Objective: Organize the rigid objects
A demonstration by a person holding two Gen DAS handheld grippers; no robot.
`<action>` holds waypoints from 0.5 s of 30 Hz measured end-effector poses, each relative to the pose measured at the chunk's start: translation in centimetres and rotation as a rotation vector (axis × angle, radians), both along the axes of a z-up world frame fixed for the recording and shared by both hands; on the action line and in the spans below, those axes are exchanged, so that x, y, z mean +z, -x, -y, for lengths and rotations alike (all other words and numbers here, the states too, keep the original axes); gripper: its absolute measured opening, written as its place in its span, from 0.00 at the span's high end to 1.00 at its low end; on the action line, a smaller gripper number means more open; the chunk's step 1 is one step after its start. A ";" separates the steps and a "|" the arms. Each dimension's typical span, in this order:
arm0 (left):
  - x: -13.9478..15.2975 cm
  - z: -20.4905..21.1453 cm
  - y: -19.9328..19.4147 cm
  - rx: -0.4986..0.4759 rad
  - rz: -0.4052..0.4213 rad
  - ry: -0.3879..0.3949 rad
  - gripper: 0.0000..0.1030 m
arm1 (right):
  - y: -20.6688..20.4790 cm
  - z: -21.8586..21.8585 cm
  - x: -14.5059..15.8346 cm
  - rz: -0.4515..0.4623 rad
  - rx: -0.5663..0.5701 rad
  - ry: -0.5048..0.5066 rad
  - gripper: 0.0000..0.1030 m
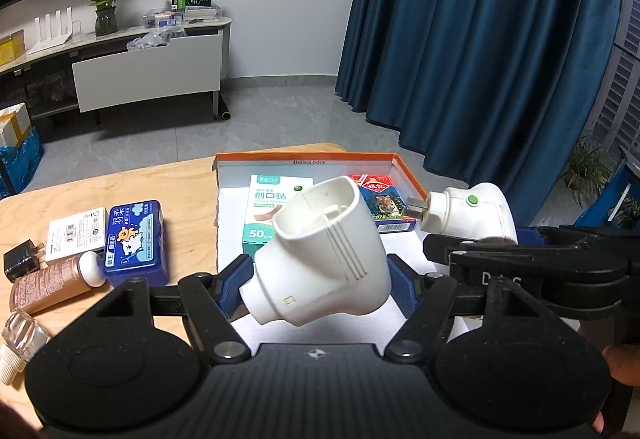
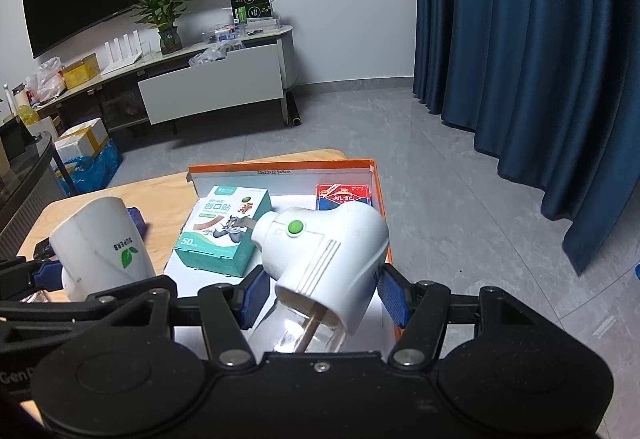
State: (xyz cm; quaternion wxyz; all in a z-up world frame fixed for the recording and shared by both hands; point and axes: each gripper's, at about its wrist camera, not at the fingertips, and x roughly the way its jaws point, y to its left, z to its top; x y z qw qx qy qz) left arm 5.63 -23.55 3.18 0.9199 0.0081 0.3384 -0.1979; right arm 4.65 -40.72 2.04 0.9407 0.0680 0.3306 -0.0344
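**A:** Nearest the lens, lower centre of the left wrist view, the left tongs (image 1: 316,289) are clamped about halfway open on a white plastic cap (image 1: 320,251), blue pads against both flanks, hollow end tipped up and away.

**B:** And the other pair?

**A:** Same story. The right tongs (image 2: 320,297) are closed on a white plug-in vaporizer (image 2: 324,259) with a green button, prongs pointing up-frame, its clear bottle toward the camera. Both pieces hang above the near end of the orange-edged box (image 2: 280,163) on the desk (image 1: 192,223), where a plaster box (image 2: 224,231) and a pack of cards (image 2: 344,197) already lie.

**B:** How will they handle?

**A:** Light, stiff shells, I'd judge, smooth enough to slip. Grip the ribbed flanks, as now. The bottle looks fragile; keep pads off it and off the prongs.
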 end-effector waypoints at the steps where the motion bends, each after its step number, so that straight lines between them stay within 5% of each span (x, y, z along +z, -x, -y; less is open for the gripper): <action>1: 0.0 0.0 -0.1 0.000 -0.002 0.000 0.30 | -0.1 0.0 -0.1 -0.002 0.000 0.000 0.30; 15: -0.5 0.2 -0.4 0.005 -0.021 -0.001 0.30 | -1.4 -0.1 -1.0 -0.029 0.005 0.008 0.30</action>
